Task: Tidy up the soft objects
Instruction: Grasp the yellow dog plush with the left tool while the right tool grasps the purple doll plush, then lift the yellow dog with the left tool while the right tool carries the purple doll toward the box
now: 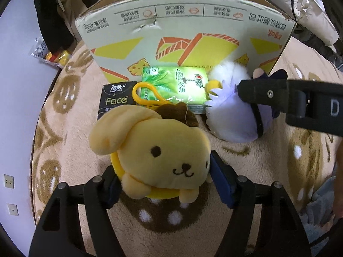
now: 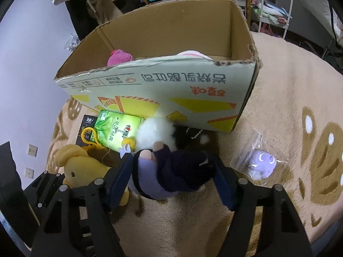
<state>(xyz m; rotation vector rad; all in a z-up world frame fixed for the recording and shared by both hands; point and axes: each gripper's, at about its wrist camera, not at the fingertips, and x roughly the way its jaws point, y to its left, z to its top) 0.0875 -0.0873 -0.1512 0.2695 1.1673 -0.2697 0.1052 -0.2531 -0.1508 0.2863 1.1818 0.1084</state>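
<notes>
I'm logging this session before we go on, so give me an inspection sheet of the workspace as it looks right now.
Surface: beige plush rug with brown animal pattern.
Job's things: yellow dog plush in left claw; purple plush in right claw; cardboard box holding a pink plush.
Clutter: green tissue pack, black tissue pack, bagged purple toy.
Grippers: both closed on their plush.
Cables: nothing seen.
Surroundings: wall sockets, shelving rack.

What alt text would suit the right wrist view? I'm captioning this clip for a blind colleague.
The right gripper is closed around a purple and navy plush toy on a beige rug, in front of an open cardboard box. A yellow dog plush and green tissue pack lie to the left, a bagged purple toy to the right.
</notes>
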